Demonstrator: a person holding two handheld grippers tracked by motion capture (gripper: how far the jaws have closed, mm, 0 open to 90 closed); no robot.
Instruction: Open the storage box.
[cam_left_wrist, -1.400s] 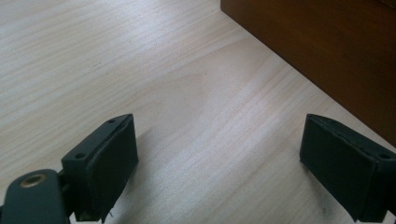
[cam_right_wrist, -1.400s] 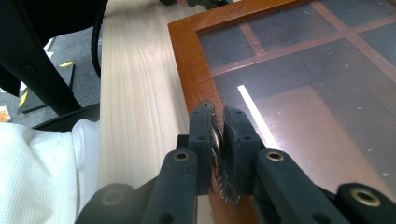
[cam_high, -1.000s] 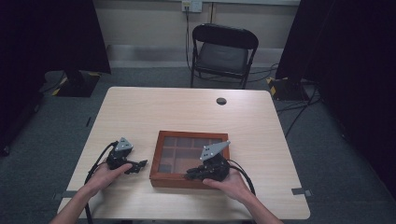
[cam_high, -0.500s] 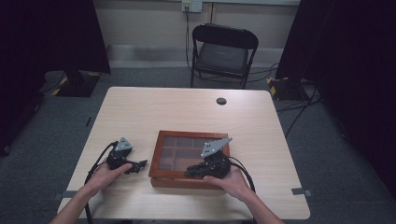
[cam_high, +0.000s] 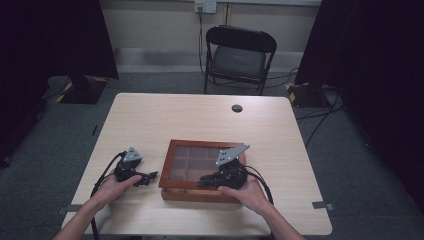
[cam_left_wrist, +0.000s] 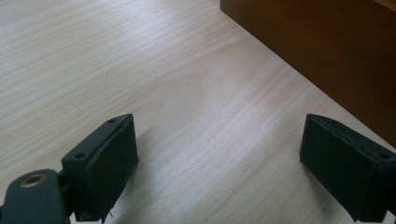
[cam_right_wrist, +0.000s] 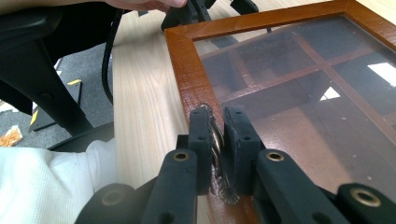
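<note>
Right claw (cam_right_wrist: 217, 140) of mine is clamped on the small metal clasp (cam_right_wrist: 215, 135) at the box (cam_high: 172, 170) lid's front edge, ready, I reckon, to lift the lid, while my left claw (cam_left_wrist: 219, 172) waits gaping, empty, beside the box on the table (cam_high: 175, 120).

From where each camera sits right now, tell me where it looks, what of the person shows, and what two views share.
High view: above the person's side, looking forward and down on the table; both forearms, left gripper, right gripper.
Left gripper view: low over the table, open jaws toward the wooden box.
Right gripper view: along shut jaws clamping a small metal piece at the box's frame; a sleeve shows.
Shared: all three show the box.
</note>
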